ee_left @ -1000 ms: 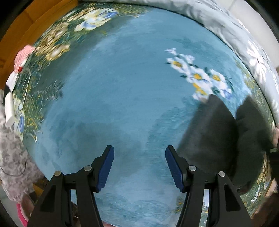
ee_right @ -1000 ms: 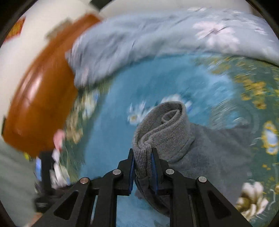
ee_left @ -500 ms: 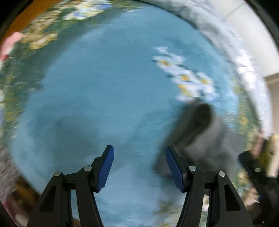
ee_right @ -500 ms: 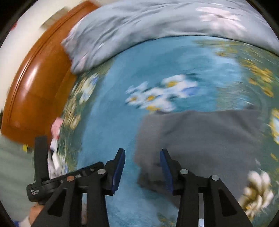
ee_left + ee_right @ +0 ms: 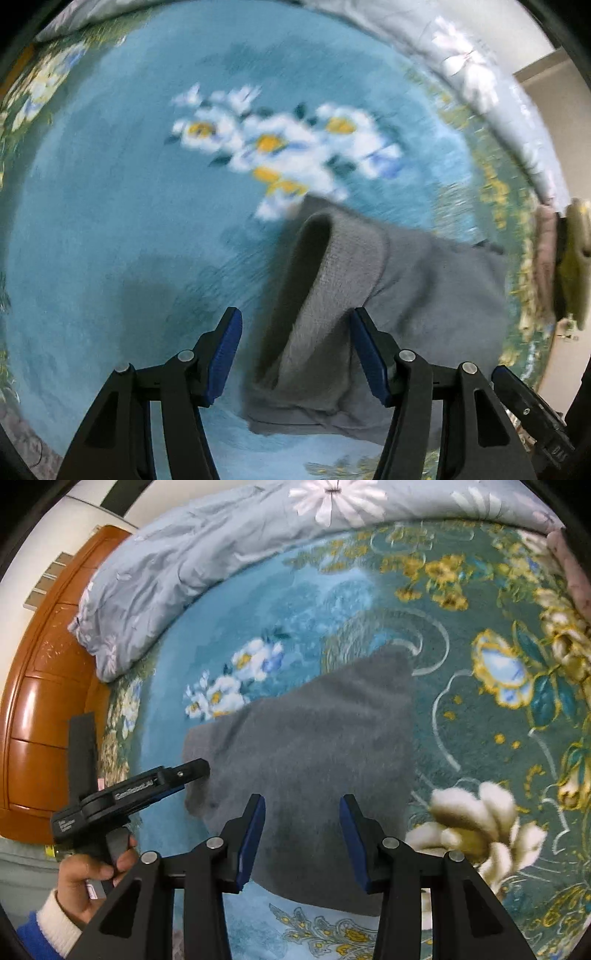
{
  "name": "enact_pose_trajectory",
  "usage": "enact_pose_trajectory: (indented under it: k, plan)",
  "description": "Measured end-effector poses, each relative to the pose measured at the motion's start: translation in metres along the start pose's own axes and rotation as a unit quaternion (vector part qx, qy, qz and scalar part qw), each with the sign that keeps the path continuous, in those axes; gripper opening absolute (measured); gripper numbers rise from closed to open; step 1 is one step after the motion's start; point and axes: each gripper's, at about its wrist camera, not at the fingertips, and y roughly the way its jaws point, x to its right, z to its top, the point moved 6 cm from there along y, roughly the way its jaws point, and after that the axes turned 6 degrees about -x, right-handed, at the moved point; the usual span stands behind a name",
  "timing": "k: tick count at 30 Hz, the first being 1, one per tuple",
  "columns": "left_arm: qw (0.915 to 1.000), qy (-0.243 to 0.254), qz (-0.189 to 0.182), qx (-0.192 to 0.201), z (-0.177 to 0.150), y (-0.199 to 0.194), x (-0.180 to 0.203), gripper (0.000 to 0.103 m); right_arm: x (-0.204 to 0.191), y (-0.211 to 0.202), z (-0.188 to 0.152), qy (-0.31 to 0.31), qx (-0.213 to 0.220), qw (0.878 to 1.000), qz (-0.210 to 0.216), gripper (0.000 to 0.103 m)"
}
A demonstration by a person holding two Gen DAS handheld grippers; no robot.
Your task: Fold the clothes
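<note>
A grey knitted garment [image 5: 314, 738] lies folded on the blue flowered blanket [image 5: 258, 602]. In the left wrist view its ribbed open end [image 5: 325, 280] rises between my open fingers. My left gripper [image 5: 295, 350] is open around that end, not closed on it. It also shows in the right wrist view [image 5: 147, 786] at the garment's left edge, held by a hand. My right gripper [image 5: 303, 834] is open and empty just above the garment's near edge.
A pale blue flowered duvet [image 5: 229, 535] is bunched along the far side of the bed. A brown wooden headboard [image 5: 40, 709] stands at the left. Folded pink and olive cloth [image 5: 565, 258] lies at the right edge of the left wrist view.
My right gripper has let go of the rolled grey collar and opened; the garment now lies flat. My left gripper has moved right, so the garment's end sits between its fingers.
</note>
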Motion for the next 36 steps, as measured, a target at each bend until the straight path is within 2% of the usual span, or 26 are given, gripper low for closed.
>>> enact_pose_trajectory:
  k: [3,5,10,13,16,19,22,26,28,31,36]
  plan:
    - [0.9998,-0.004,0.008,-0.019,-0.005,0.016,-0.011,0.063,0.01,0.025,-0.007,0.013,-0.023,1.0,-0.008,0.046]
    - [0.9996,-0.014,0.001,-0.023,-0.006,0.022,-0.014,0.064,0.015,0.036,-0.009,0.02,-0.026,0.999,-0.01,0.046]
    - [0.9994,-0.03,-0.001,-0.017,-0.005,0.005,-0.016,0.063,0.01,0.035,-0.004,0.015,-0.043,0.999,-0.025,0.045]
    - [0.9994,-0.002,-0.014,0.033,-0.006,-0.037,-0.007,0.061,0.004,0.011,0.006,0.0,-0.019,1.0,-0.019,0.046]
    - [0.9959,0.063,-0.047,0.044,-0.007,-0.052,0.023,0.062,0.006,-0.004,0.025,-0.004,0.007,1.0,-0.021,0.046]
    - [0.9907,0.119,-0.053,0.039,-0.002,-0.039,0.056,0.062,0.009,0.001,0.047,-0.005,0.012,1.0,-0.029,0.046]
    - [0.9936,0.099,-0.055,0.006,0.011,-0.01,0.05,0.062,0.013,0.02,0.067,0.002,0.005,0.999,-0.034,0.046]
    - [0.9951,0.085,-0.037,-0.035,0.011,0.016,0.035,0.061,0.03,0.057,0.074,0.023,-0.037,0.998,-0.052,0.046]
    - [0.9941,0.1,-0.022,-0.037,0.012,0.019,0.036,0.063,0.034,0.065,0.075,0.024,-0.043,0.997,-0.054,0.046]
    - [0.9944,0.097,-0.025,-0.035,0.009,0.009,0.034,0.063,0.035,0.066,0.077,0.03,-0.044,0.997,-0.05,0.046]
    - [0.994,0.091,-0.059,0.01,-0.017,-0.036,0.028,0.063,0.025,0.024,0.058,0.025,0.002,0.999,-0.027,0.046]
